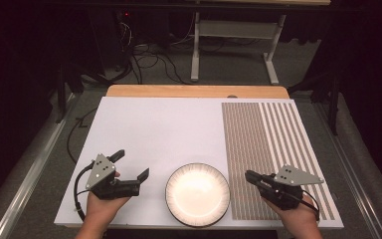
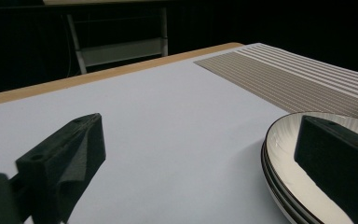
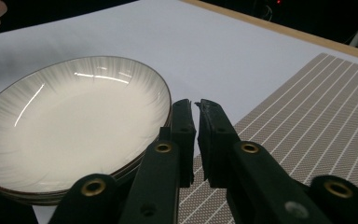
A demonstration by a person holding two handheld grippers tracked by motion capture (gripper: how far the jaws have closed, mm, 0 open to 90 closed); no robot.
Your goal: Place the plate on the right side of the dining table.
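With the left gripper (image 1: 132, 165) spread wide and the right gripper (image 1: 249, 176) closed on nothing, the stacked plates (image 1: 197, 193) risked sliding apart if nudged.

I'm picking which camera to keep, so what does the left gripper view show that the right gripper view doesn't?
Left gripper view alone: the left hand-held gripper, jaws wide apart, one jaw in front of the plates' rim, and a metal frame beyond the table. Right gripper view alone: the right hand-held gripper, jaws nearly together beside the plates' rim, plus the full top plate. Both: the stacked plates, the striped mat, the white sheet.
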